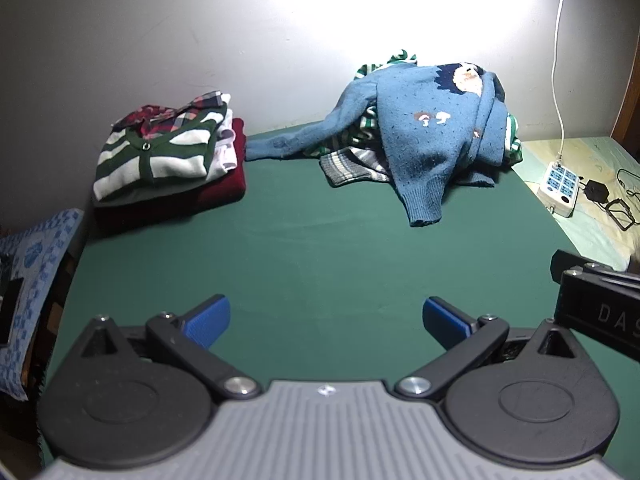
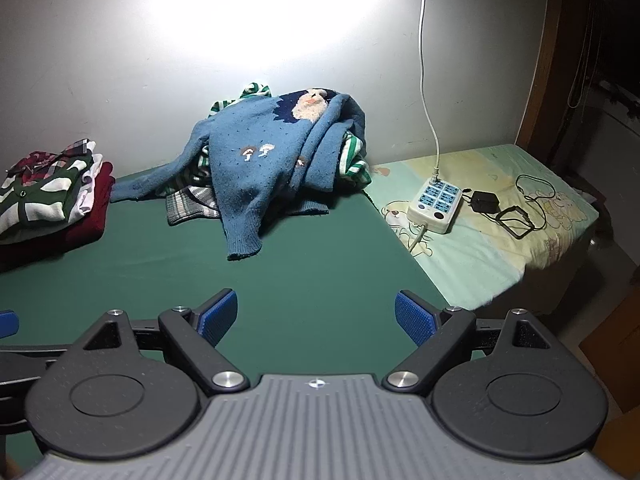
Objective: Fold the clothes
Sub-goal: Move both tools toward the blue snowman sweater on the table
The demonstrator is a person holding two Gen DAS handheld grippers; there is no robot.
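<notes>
Both tools, left tool (image 1: 326, 322) and right tool (image 2: 316, 318), are hovering wide and empty; the blue sweater (image 1: 424, 136), seemingly soft and limp, is best taken at its shoulders.

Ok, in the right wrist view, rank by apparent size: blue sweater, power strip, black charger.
1. Blue sweater, by far the largest.
2. Power strip.
3. Black charger, smallest. It lies beside the strip, so nearness barely affects this ranking.

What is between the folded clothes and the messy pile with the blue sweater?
Only bare green mat separates the folded stack from the blue sweater, whose sleeve reaches toward the stack. Both wrist views show it.
</notes>
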